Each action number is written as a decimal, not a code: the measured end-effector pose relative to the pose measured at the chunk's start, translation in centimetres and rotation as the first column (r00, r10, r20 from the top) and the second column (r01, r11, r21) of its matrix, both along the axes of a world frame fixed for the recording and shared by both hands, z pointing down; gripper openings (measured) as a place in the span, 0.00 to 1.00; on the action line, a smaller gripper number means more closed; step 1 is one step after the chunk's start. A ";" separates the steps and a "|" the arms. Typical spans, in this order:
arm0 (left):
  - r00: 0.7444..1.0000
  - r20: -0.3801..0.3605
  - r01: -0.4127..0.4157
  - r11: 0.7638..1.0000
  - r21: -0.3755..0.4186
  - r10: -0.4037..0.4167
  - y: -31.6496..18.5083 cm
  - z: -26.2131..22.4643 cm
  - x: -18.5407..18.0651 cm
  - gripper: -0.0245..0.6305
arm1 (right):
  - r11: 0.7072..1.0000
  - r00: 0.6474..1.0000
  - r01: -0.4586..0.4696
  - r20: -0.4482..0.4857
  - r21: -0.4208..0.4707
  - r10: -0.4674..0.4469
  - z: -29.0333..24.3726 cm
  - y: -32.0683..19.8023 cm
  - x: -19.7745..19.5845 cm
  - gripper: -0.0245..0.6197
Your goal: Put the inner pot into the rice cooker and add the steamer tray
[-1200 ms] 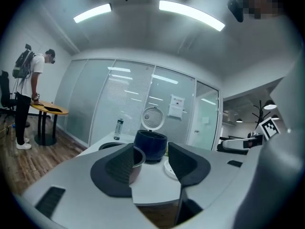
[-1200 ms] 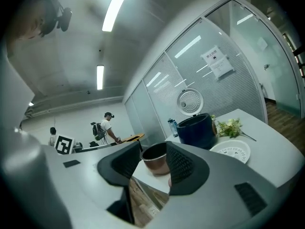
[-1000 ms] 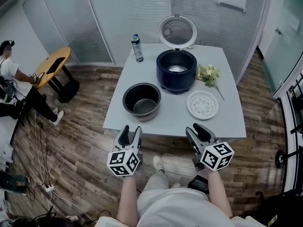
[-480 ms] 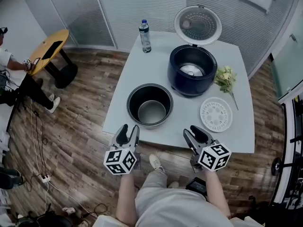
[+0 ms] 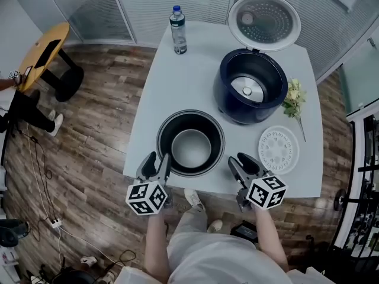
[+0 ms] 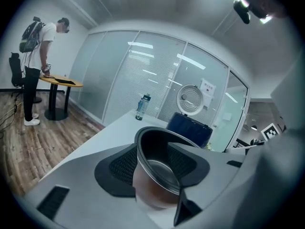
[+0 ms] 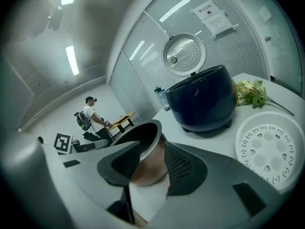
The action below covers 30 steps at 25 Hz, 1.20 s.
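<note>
Left gripper [image 5: 157, 160] and right gripper [image 5: 240, 161], jaws apart, flank the inner pot [image 5: 190, 142]. Next, probably: clamp its rim and lift toward the rice cooker [image 5: 251, 87].

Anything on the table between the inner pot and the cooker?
No. The head view shows only bare table between the pot and the cooker.

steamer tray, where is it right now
In the head view the steamer tray lies flat on the table, right of the inner pot, between the rice cooker and the near edge.
</note>
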State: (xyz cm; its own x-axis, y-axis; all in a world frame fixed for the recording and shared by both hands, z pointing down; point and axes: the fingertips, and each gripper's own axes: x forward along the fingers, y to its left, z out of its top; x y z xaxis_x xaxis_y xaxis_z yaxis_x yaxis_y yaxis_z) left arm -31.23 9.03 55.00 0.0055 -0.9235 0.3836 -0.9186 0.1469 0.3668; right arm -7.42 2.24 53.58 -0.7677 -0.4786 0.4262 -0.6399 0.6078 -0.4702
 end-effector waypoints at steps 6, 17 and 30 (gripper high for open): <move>0.999 -0.039 -0.018 0.999 -0.027 0.017 -1.9 1.9 -1.5 0.35 | 0.999 1.000 0.005 -0.020 -0.043 -0.006 1.5 -1.3 -3.0 0.30; 0.986 -0.121 -0.122 0.991 -0.061 0.114 -3.4 3.5 -1.5 0.25 | 0.994 0.998 -0.014 -0.069 -0.109 0.007 3.6 -2.0 -5.4 0.25; 0.987 -0.133 -0.093 0.994 -0.059 0.085 -4.0 2.9 -3.1 0.20 | 0.991 0.999 -0.007 -0.035 -0.131 0.002 2.4 -2.4 -6.6 0.20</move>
